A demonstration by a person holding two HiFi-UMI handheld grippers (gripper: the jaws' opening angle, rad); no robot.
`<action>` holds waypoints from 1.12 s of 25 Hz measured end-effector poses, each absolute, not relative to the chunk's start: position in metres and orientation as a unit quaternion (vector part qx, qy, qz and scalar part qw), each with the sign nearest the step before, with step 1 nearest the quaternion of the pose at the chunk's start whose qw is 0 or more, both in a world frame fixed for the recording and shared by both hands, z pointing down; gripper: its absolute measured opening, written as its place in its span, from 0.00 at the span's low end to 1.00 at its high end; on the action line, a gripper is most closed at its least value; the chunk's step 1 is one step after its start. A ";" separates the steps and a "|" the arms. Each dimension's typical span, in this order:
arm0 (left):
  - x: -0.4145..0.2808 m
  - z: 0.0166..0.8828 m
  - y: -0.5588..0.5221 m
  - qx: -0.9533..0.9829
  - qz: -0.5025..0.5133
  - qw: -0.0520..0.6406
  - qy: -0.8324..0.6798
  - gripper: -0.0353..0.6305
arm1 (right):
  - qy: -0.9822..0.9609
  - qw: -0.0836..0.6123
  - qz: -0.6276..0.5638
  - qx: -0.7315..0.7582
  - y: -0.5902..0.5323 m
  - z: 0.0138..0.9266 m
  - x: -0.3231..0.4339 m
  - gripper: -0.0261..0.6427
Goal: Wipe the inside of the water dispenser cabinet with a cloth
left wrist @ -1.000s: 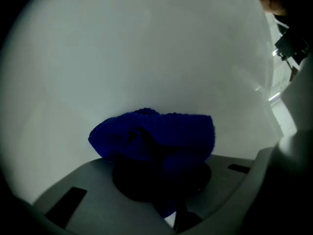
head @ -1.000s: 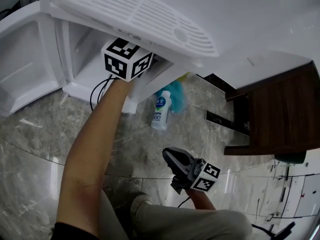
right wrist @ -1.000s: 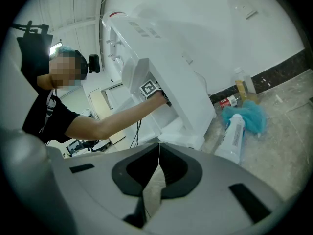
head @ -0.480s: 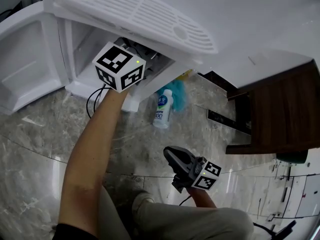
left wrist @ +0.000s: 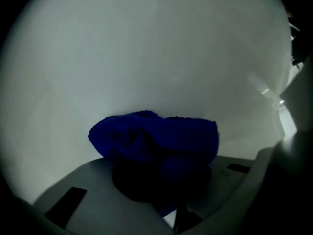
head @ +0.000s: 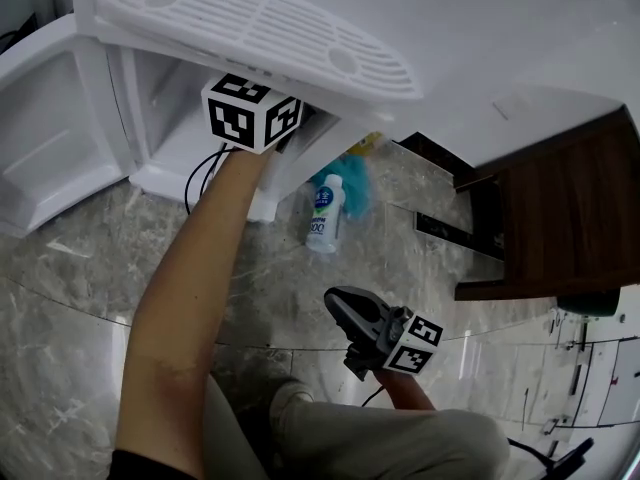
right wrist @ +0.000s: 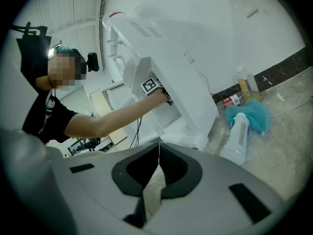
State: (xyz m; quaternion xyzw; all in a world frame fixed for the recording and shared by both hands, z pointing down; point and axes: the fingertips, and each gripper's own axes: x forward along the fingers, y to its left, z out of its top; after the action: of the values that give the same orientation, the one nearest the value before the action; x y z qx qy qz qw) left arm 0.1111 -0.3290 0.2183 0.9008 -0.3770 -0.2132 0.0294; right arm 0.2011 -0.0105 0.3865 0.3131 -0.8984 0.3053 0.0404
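The white water dispenser cabinet (head: 165, 153) stands open at the upper left, its door (head: 45, 138) swung out to the left. My left arm reaches into it. Only the left gripper's marker cube (head: 252, 111) shows at the opening, with the jaws hidden under the slatted drip tray (head: 250, 23). In the left gripper view my left gripper (left wrist: 161, 177) is shut on a bunched dark blue cloth (left wrist: 154, 140), which is close against the white inner wall (left wrist: 146, 53). My right gripper (head: 343, 310) hangs shut and empty over the floor, and its fingertips meet (right wrist: 159, 147).
A white plastic bottle (head: 322, 216) lies on the marble floor beside a teal fluffy duster (head: 350, 183). A black cable (head: 195, 183) runs out of the cabinet. A dark wooden cabinet (head: 560, 218) stands at the right. Bottles (right wrist: 243, 84) line the wall base.
The left gripper's cube swung a little left and tilted half a second ago, then came back to the right at the cabinet opening. The right gripper has kept still.
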 end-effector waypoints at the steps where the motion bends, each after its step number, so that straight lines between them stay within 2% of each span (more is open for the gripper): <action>1: 0.112 0.218 -0.328 0.902 -0.215 0.030 -0.373 0.14 | -0.899 0.040 0.305 0.313 -0.011 0.386 0.200 0.04; 11: 0.109 0.226 -0.297 0.914 -0.218 0.018 -0.342 0.14 | -0.898 0.025 0.300 0.320 -0.016 0.383 0.197 0.04; 20: 0.092 0.268 -0.246 0.952 -0.079 -0.002 -0.295 0.14 | -0.918 -0.016 0.264 0.296 -0.049 0.365 0.147 0.04; 28: 0.041 0.287 -0.184 0.965 -0.003 0.022 -0.261 0.14 | -0.947 -0.045 0.178 0.263 -0.089 0.322 0.084 0.04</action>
State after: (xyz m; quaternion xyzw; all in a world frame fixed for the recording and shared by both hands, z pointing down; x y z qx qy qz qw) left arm 0.0413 -0.1836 0.2866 0.9650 -0.2611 -0.0031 0.0224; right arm 0.0842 -0.0886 0.3225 0.2630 -0.9471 0.1783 -0.0452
